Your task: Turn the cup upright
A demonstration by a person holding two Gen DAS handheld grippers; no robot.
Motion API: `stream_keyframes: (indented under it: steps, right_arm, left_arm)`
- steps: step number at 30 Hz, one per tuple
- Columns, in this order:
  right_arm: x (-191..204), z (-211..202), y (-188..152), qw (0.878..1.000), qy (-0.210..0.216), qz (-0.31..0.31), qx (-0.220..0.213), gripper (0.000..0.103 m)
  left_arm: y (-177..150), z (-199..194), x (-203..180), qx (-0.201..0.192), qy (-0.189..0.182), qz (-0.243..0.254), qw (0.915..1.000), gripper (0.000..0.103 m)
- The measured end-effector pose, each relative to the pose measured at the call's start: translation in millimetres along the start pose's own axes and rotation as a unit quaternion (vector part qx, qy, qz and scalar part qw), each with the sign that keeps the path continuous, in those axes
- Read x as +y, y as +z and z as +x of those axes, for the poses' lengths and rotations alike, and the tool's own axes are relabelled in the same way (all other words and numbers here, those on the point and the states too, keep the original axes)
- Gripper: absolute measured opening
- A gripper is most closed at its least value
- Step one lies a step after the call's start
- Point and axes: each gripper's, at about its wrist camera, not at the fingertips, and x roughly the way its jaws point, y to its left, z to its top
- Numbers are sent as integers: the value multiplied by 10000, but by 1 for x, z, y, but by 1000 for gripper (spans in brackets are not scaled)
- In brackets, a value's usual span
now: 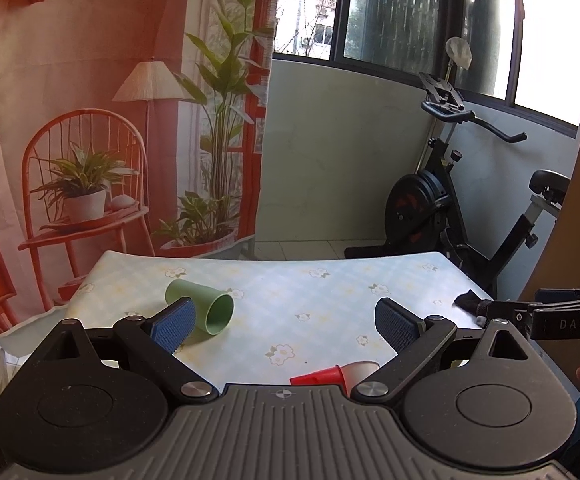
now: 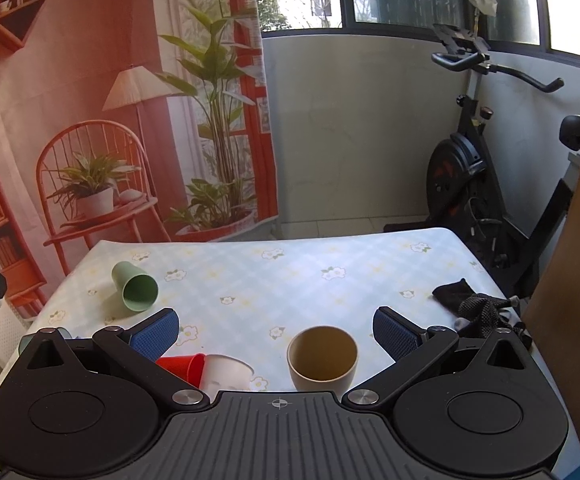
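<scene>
A green cup [image 1: 202,306] lies on its side on the table, mouth toward me; it also shows in the right wrist view [image 2: 134,286] at the far left. A red cup [image 2: 181,365] and a white paper cup [image 2: 226,372] lie on their sides near the front edge; both show in the left wrist view, the red cup [image 1: 317,377] and the white cup [image 1: 359,371]. A beige cup [image 2: 322,357] stands upright. My left gripper [image 1: 284,326] is open and empty above the table. My right gripper [image 2: 276,334] is open and empty, just behind the beige cup.
The table [image 2: 290,276] has a pale floral cloth. A dark cloth [image 2: 475,304] lies at its right edge. An exercise bike [image 2: 489,184] stands beyond the right corner. A printed backdrop [image 2: 90,120] hangs behind the left side.
</scene>
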Motion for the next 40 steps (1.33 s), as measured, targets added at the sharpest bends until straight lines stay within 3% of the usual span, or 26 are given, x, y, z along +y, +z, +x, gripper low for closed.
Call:
stream_keyframes:
  steps: [16, 40]
  right_arm:
    - [1, -1, 0, 10000, -23, -17, 4, 103]
    - [1, 2, -2, 10000, 4, -26, 42, 103]
  left_arm:
    - [-1, 0, -3, 2, -33, 227, 9997, 100]
    - [-3, -1, -4, -65, -20, 165, 9998, 101]
